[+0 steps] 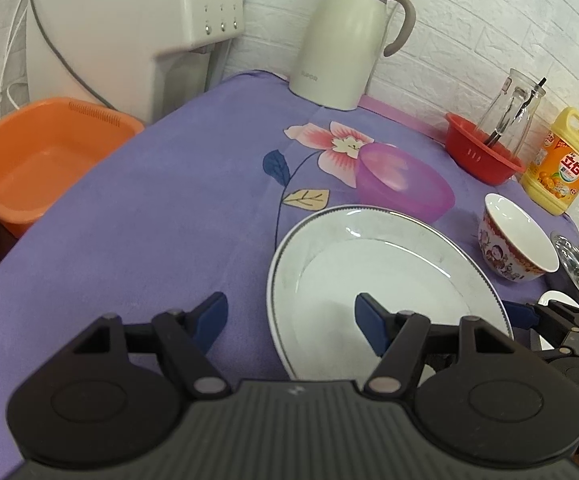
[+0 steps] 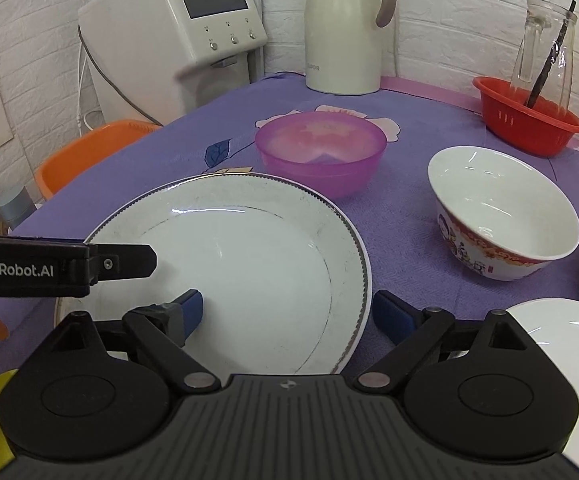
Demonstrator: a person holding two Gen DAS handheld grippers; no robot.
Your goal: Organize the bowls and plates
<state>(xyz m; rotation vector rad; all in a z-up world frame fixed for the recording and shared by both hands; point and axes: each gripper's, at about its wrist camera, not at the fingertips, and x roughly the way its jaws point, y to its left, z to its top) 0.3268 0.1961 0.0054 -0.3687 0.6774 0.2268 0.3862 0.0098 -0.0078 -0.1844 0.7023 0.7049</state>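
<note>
A: Where is the plate (image 2: 249,264)?

B: Flat on the worktop (image 1: 129,220), between both hand-held grippers: left (image 1: 291,322) and right (image 2: 287,314), each wide open, empty.

A: Handling?

B: Likely rigid, glazed, slippery, breakable. Pinch the rim.

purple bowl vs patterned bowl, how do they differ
The purple bowl is translucent and one plain colour; the patterned bowl is opaque, white inside with a red figured band outside. The purple bowl sits beyond the plate, toward the wall; the patterned bowl sits to the plate's right. The purple bowl looks wider and shallower, the patterned bowl deeper. Both stand upright and empty on the purple cloth.
</note>
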